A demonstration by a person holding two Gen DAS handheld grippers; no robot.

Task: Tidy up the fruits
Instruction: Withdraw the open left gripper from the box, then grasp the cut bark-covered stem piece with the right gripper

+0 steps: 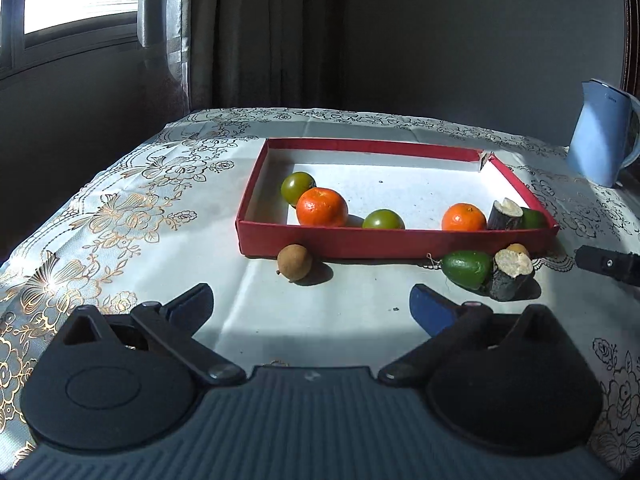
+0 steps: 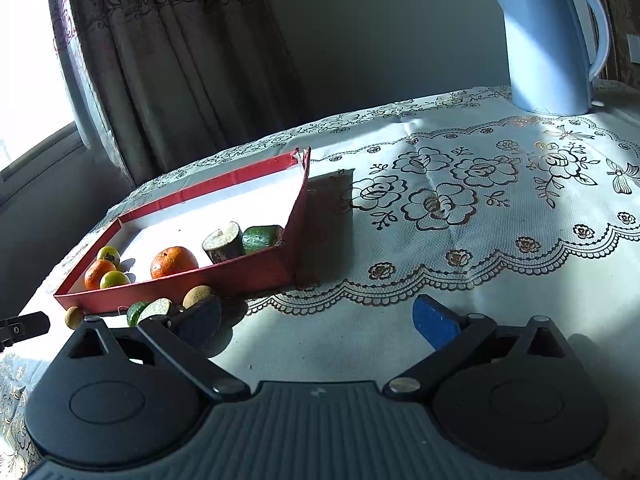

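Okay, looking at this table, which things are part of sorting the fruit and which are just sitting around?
Part of the job:
- red box
- two oranges and two green fruits inside it
- brown fruit, green avocado-like fruit and cut dark stem piece outside it

Just lying about:
- blue kettle
- flowered tablecloth
- curtain
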